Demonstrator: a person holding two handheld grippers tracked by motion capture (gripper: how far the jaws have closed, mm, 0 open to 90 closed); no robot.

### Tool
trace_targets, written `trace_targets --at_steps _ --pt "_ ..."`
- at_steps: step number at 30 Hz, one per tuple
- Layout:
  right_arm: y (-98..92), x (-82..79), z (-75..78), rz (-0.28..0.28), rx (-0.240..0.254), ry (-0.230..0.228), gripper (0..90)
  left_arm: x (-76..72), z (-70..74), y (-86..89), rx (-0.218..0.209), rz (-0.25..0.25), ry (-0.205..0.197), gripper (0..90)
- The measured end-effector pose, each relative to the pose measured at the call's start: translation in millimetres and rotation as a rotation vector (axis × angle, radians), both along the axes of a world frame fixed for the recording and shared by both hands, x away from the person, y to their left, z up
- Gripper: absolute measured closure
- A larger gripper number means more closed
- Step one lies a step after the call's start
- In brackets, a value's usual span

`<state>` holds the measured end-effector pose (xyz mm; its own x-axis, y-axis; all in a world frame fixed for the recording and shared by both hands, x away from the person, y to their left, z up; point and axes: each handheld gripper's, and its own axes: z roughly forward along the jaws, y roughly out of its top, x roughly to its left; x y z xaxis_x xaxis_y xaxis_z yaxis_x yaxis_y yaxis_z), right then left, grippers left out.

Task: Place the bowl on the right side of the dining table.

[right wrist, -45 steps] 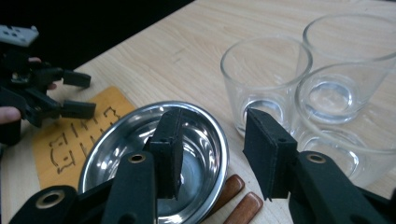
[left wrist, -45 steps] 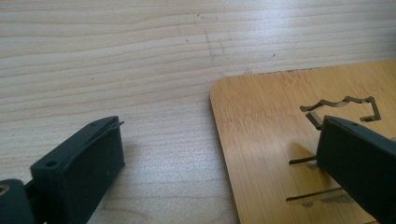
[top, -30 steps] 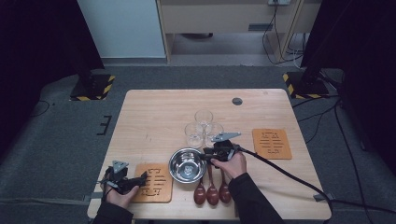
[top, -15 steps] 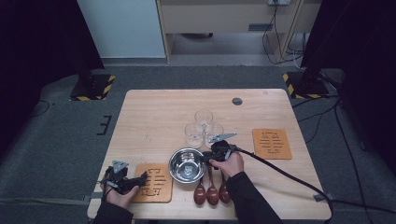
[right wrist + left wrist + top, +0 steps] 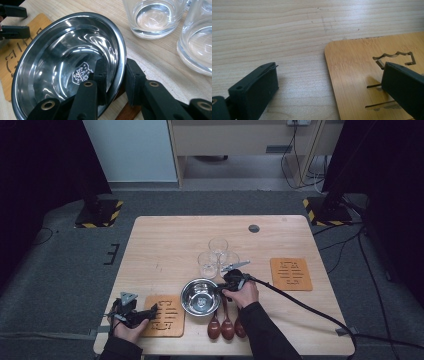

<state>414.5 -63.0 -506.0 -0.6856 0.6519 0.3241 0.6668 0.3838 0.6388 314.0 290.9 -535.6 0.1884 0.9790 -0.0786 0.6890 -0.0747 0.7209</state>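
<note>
Up close, right tongs (image 5: 113, 82) closing astride bowl (image 5: 50, 62) rim; left tongs (image 5: 329, 87) wide.

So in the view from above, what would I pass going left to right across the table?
Left gripper → near wooden mat → steel bowl → right gripper, one jaw inside the bowl's rim and one outside → far wooden mat.

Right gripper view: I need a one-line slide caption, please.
Right gripper jaws closing astride the steel bowl rim, one inside, one outside, beside two glasses.
</note>
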Motion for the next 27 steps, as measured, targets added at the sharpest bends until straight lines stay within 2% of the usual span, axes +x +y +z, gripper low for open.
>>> trace_targets --at_steps 11,22,24,27 --pt "6.1 0.5 -3.9 -0.009 -0.019 0.021 73.5 0.0 0.0 0.0 0.000 0.000 0.000 0.0" --pt "9.5 0.0 -2.8 -0.045 -0.032 -0.006 79.8 0.1 0.0 0.1 0.000 -0.001 0.000 0.0" --pt "9.6 -1.1 -2.1 -0.046 -0.025 -0.011 80.3 0.1 0.0 0.1 0.000 -0.001 0.000 0.0" --pt "9.8 -3.2 2.1 -0.048 0.016 -0.026 81.9 0.1 0.0 0.1 0.000 -0.001 0.000 0.0"
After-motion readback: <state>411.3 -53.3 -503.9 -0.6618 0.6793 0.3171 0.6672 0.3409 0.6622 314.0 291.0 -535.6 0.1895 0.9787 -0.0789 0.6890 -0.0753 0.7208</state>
